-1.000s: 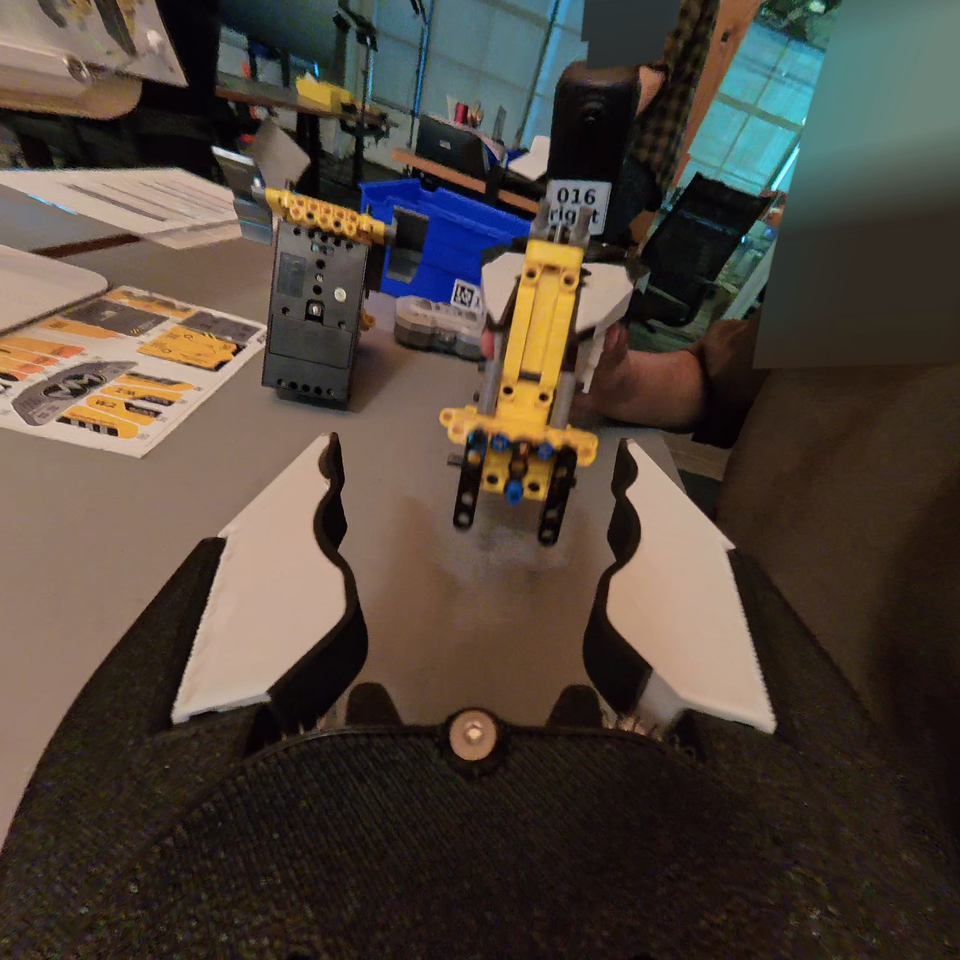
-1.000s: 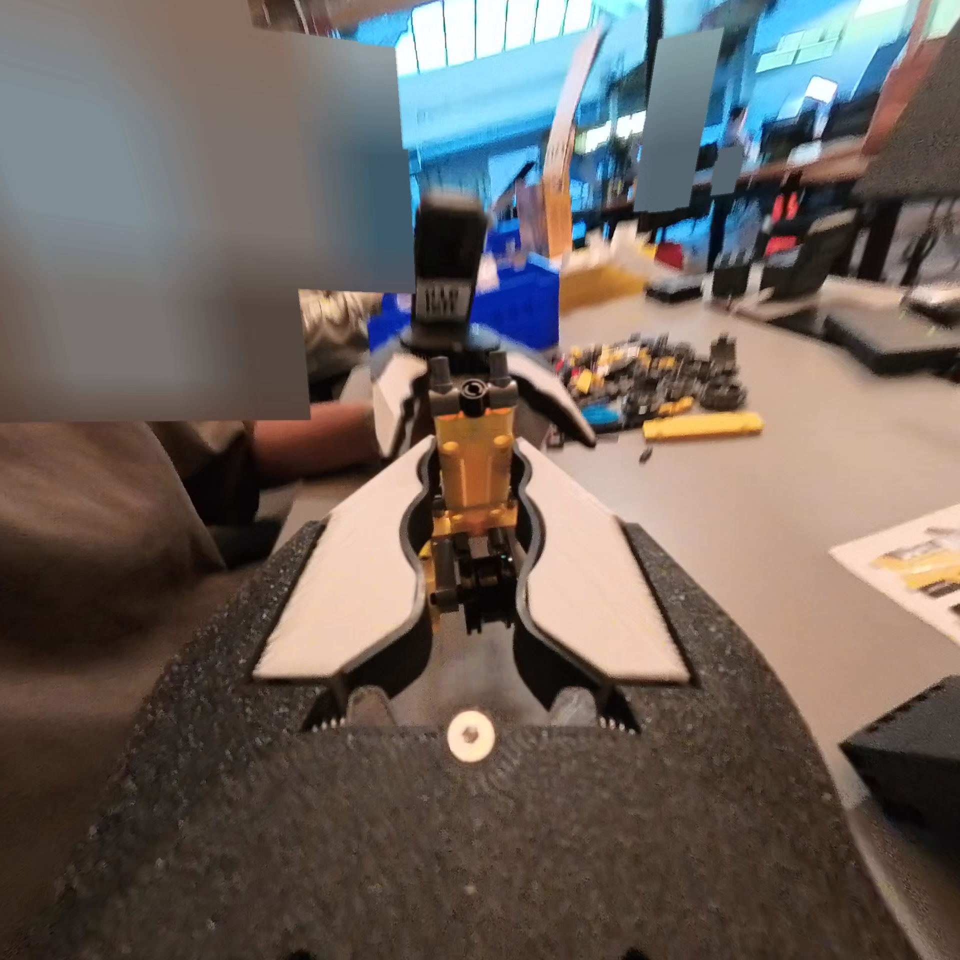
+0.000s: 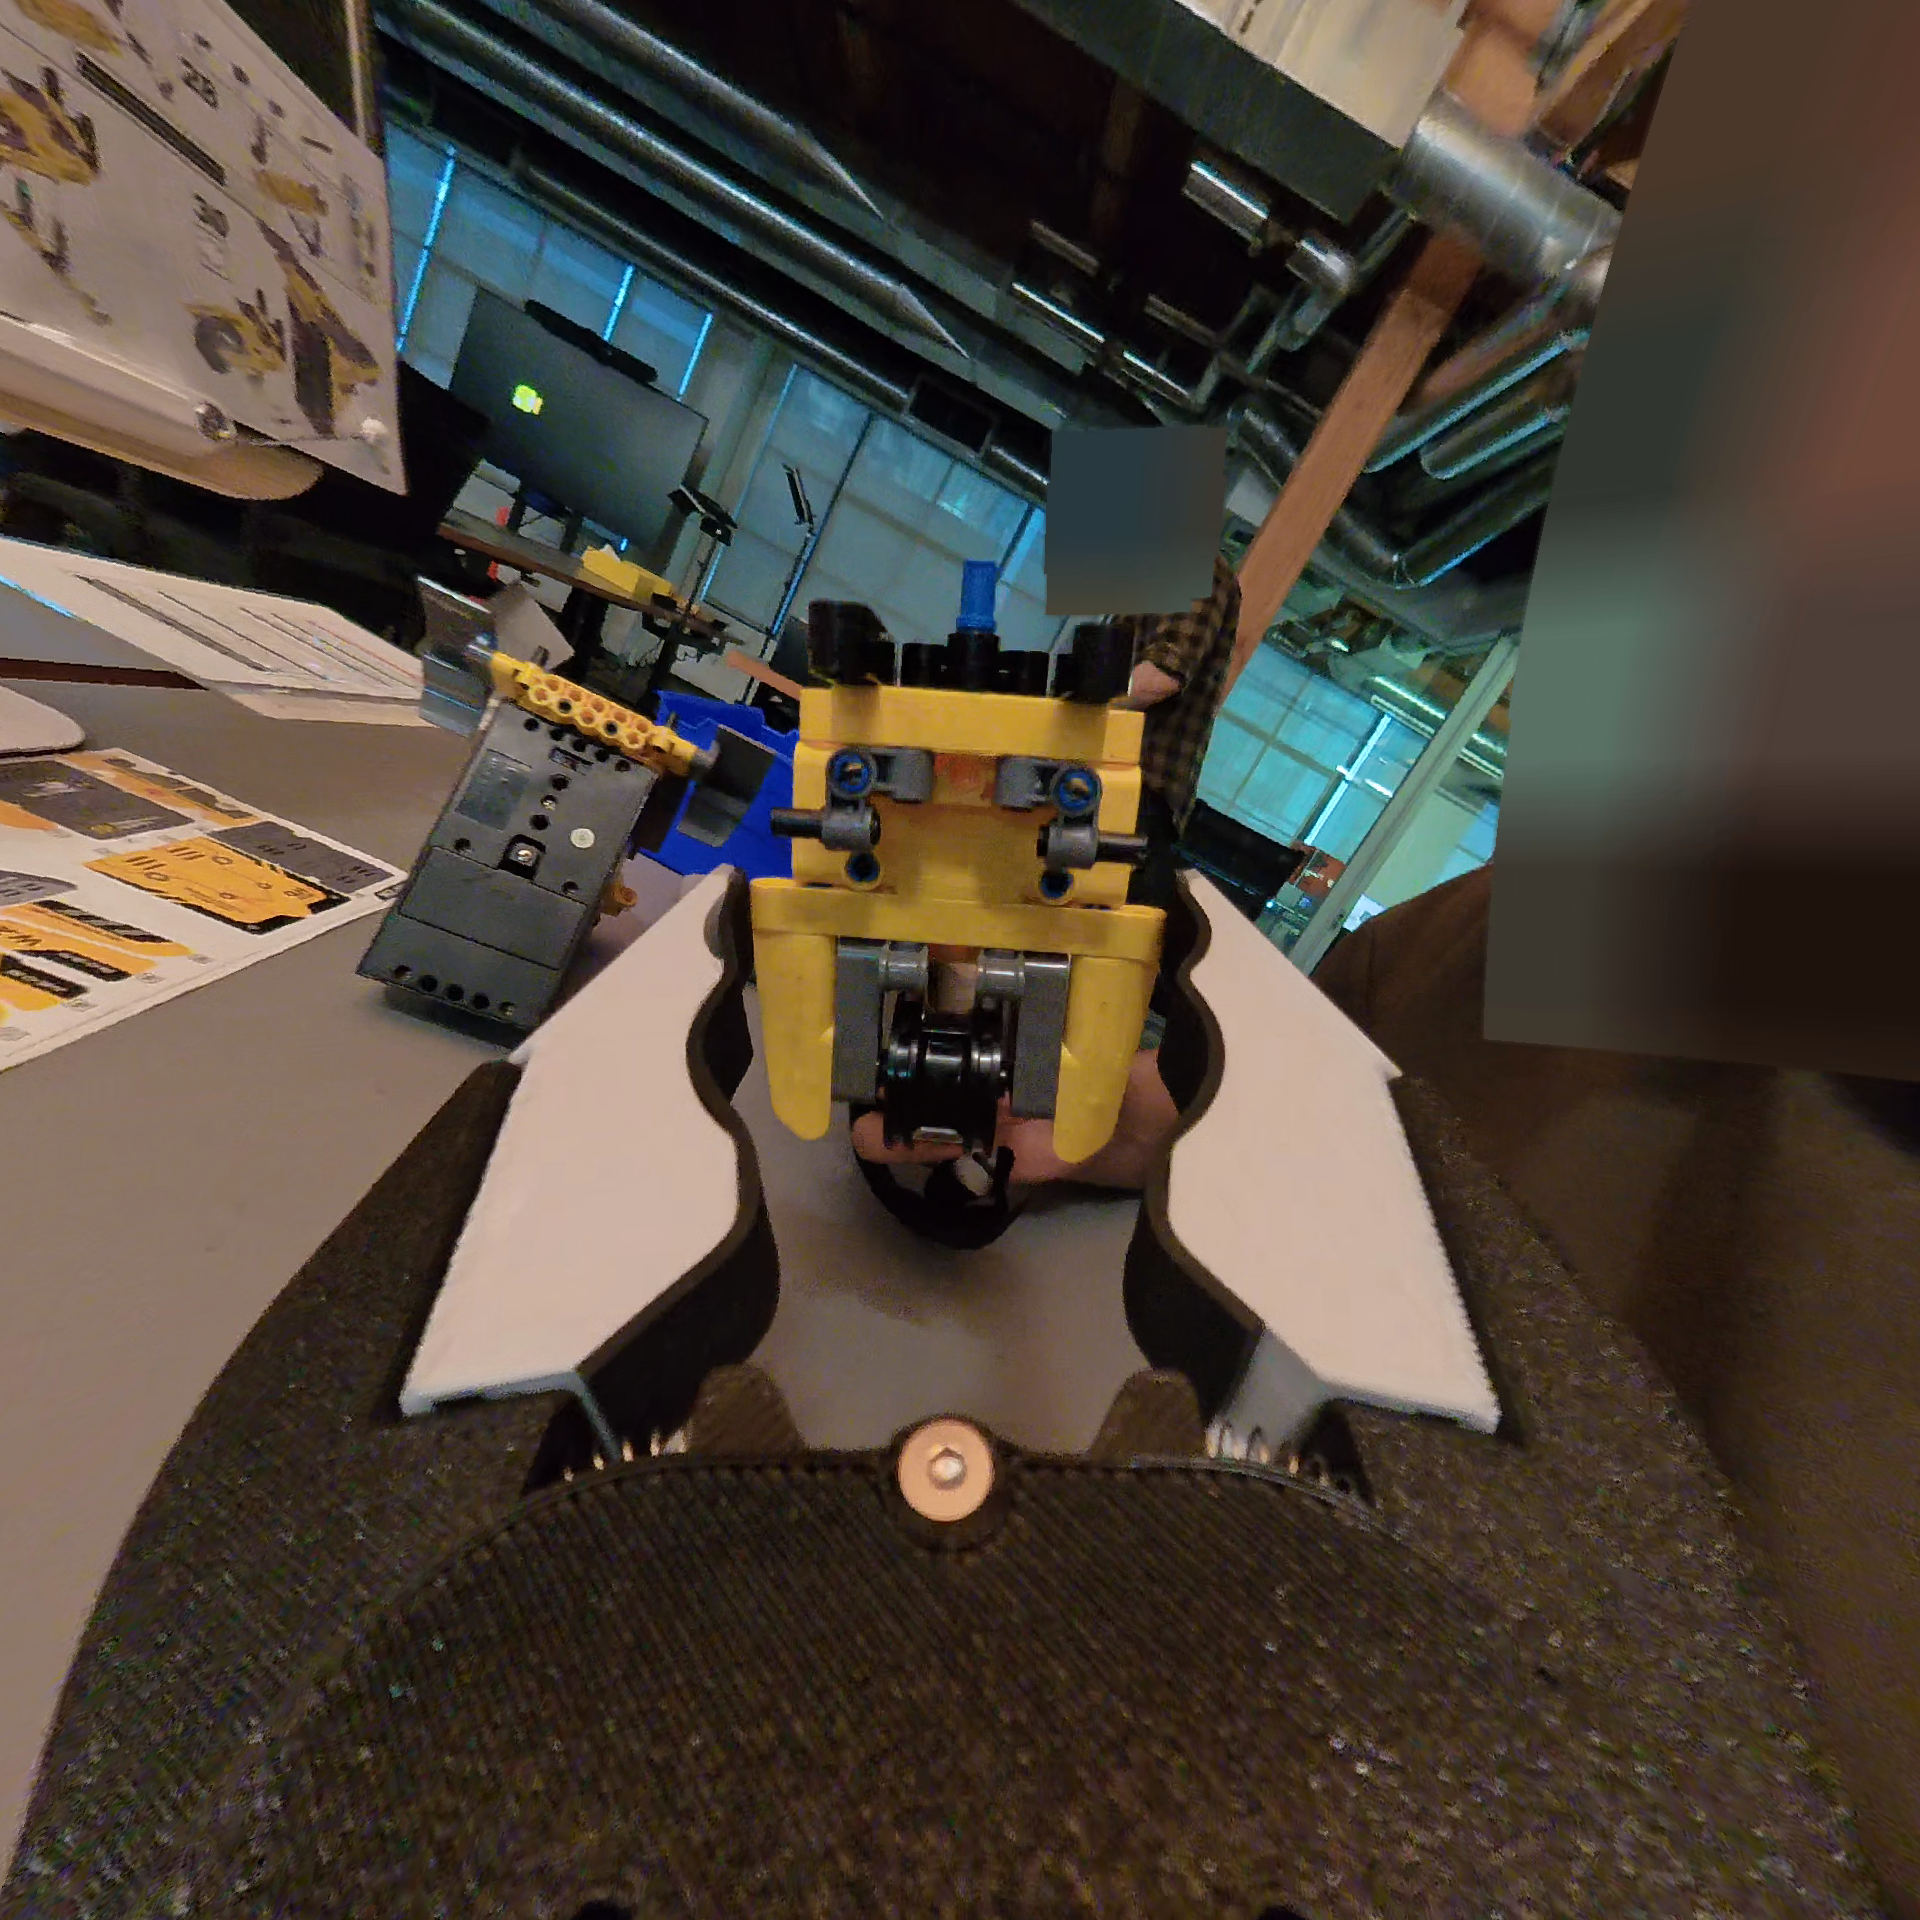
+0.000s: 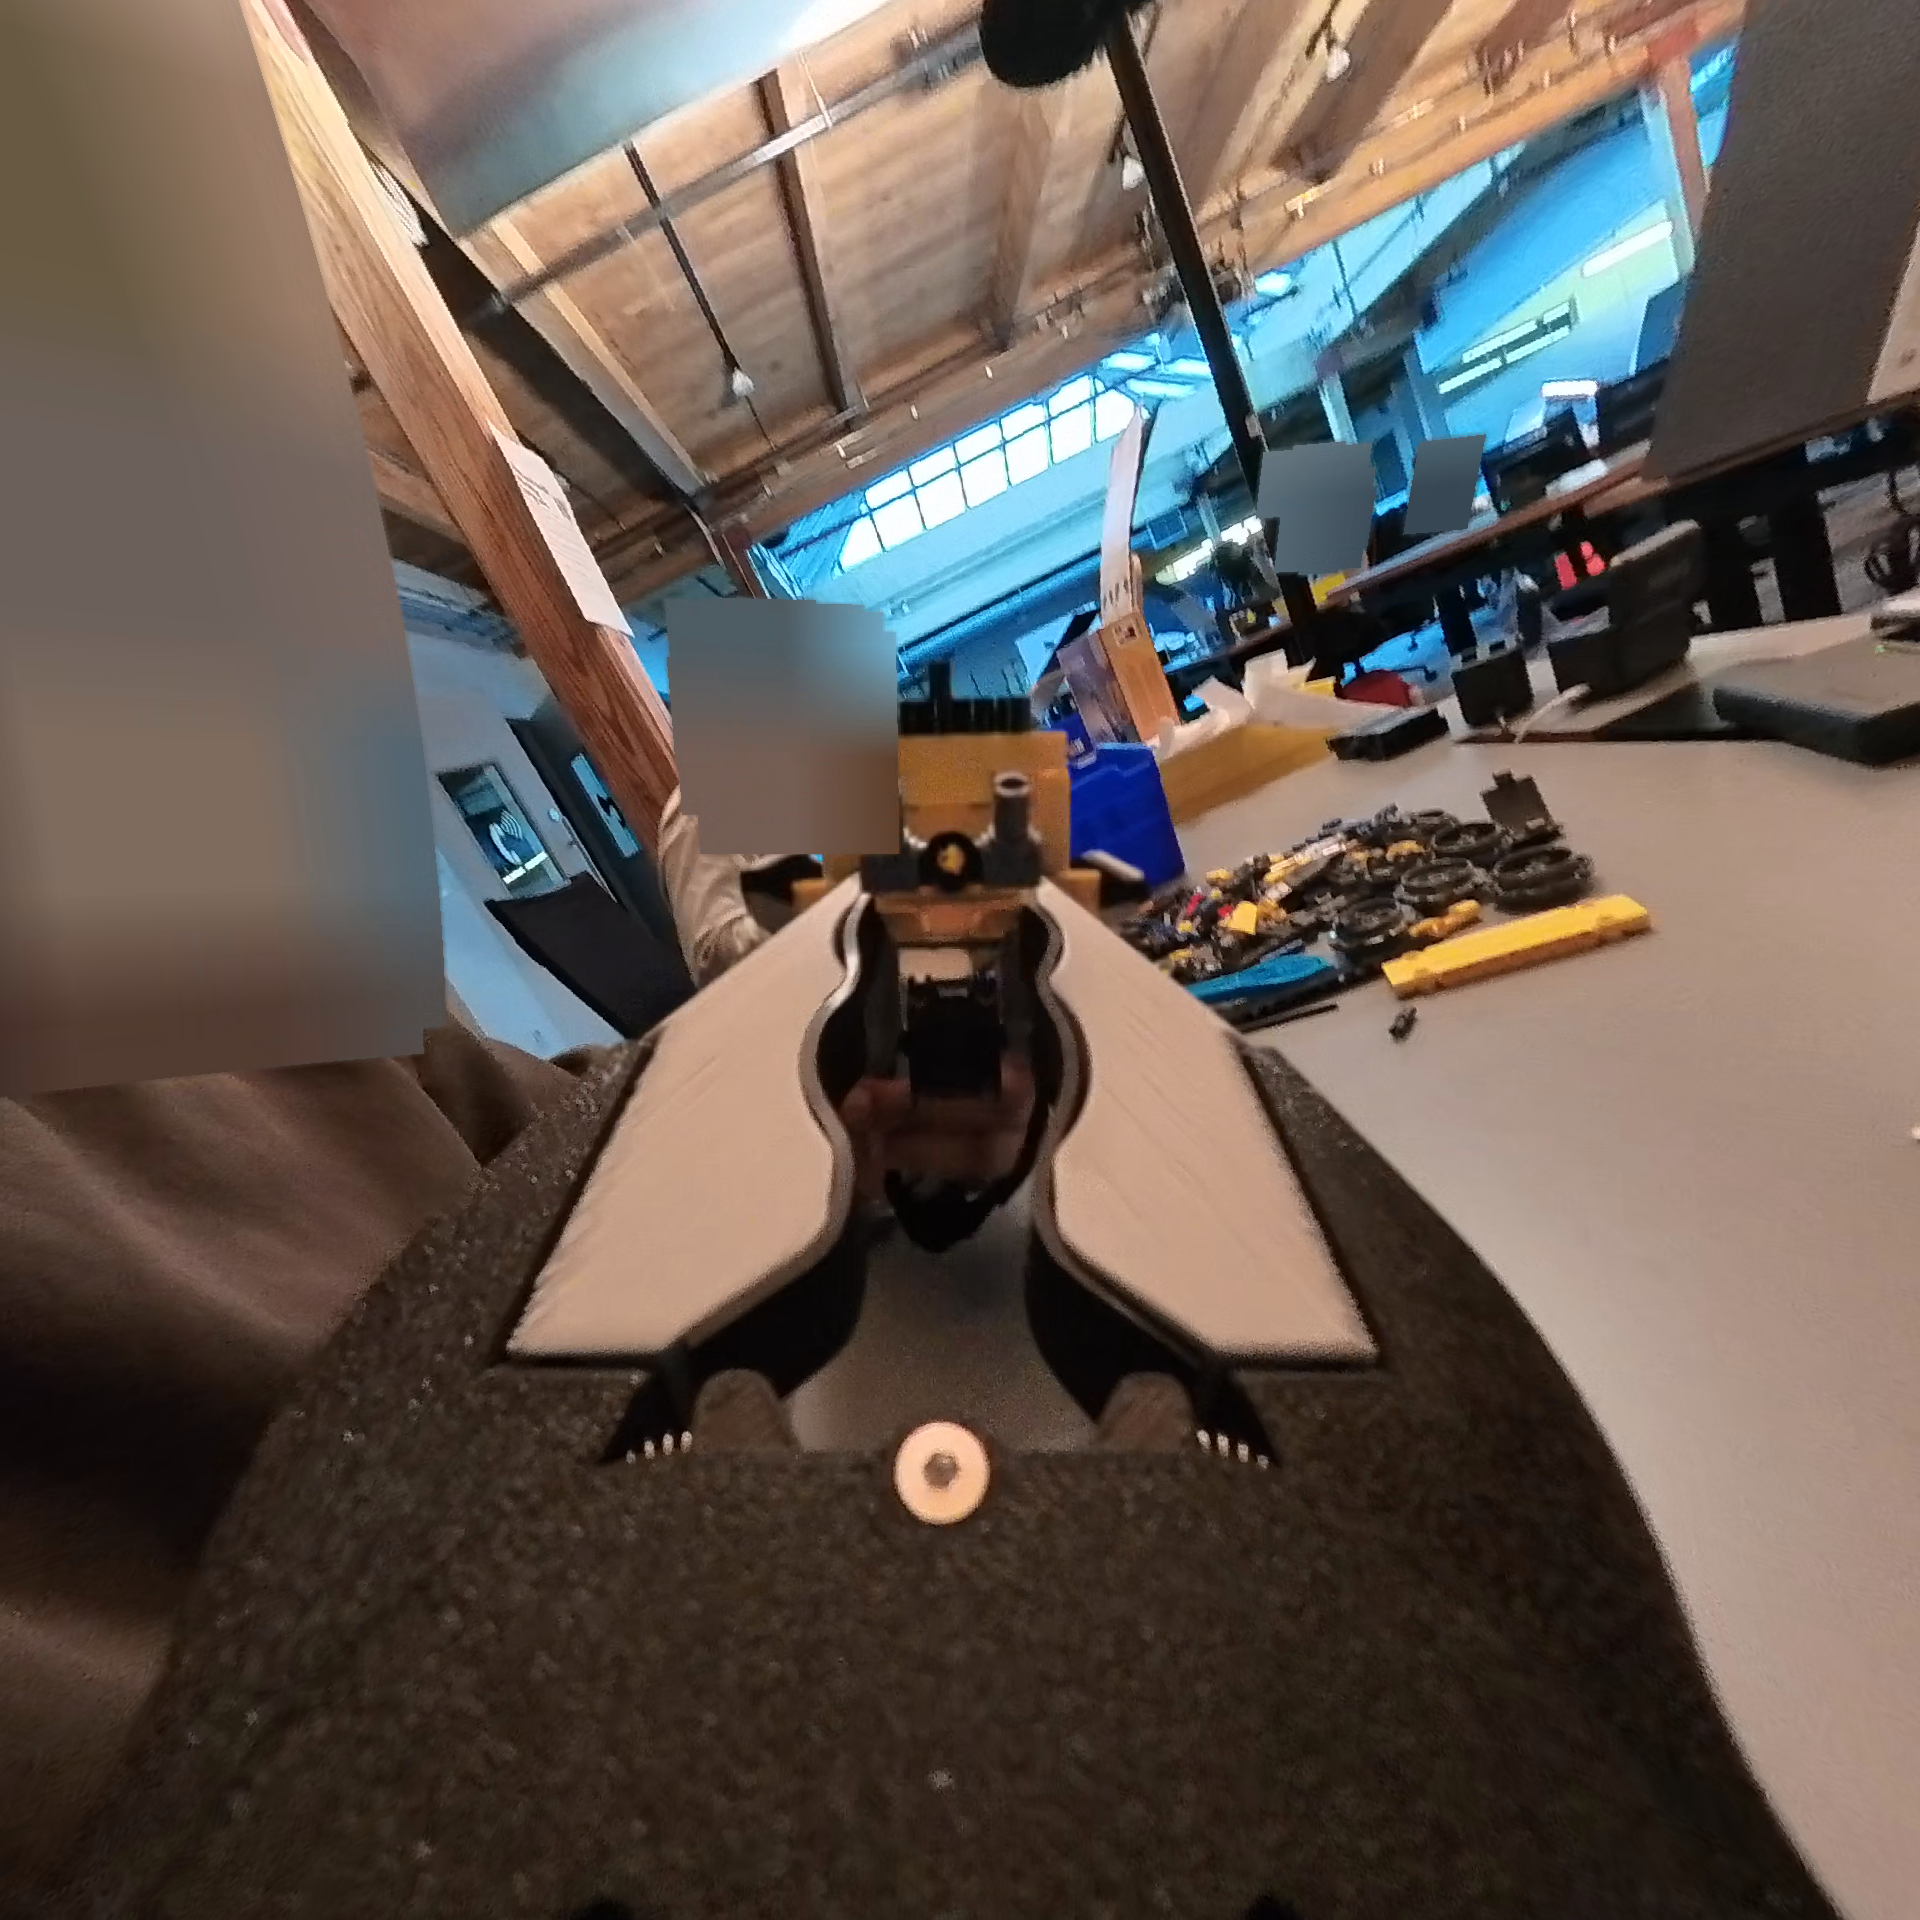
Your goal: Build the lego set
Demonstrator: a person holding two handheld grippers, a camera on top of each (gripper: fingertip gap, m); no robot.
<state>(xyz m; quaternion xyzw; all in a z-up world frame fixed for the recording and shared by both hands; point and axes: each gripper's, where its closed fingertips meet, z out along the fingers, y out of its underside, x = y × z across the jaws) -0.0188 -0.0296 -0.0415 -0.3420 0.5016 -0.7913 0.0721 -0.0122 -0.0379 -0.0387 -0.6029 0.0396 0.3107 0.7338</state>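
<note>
Yellow-and-black toy brick assembly with grey connectors and blue pins [image 3: 951,727] is up off the grey table [image 3: 208,1195], held in the air between both tools, which face each other. Right gripper [image 4: 945,914] is narrowed down and clamped on the slim grey-black end of the assembly [image 4: 977,769]. Left gripper [image 3: 956,904] is about half closed, with its white fingers [image 3: 623,1143] flanking the wide yellow end. Whether the pads actually press the sides can't be told (the gap at the tips is too thin to read). A person's hand [image 3: 1091,1132] shows just under the assembly. Dark grey box-shaped block topped with a yellow holed beam [image 3: 509,883] stands on the table to the left, near a yellow-and-black sticker sheet [image 3: 156,894]. A pile of loose black and yellow small parts [image 4: 1382,894] and a long yellow beam [image 4: 1517,940] lie well apart on the right. Judgement: for a good hold, land the pads flat on the yellow side beams, not on the protruding pins or grey connectors, squeeze gently since pressed-together pieces can pop apart, and keep both tools in line so nothing twists
</note>
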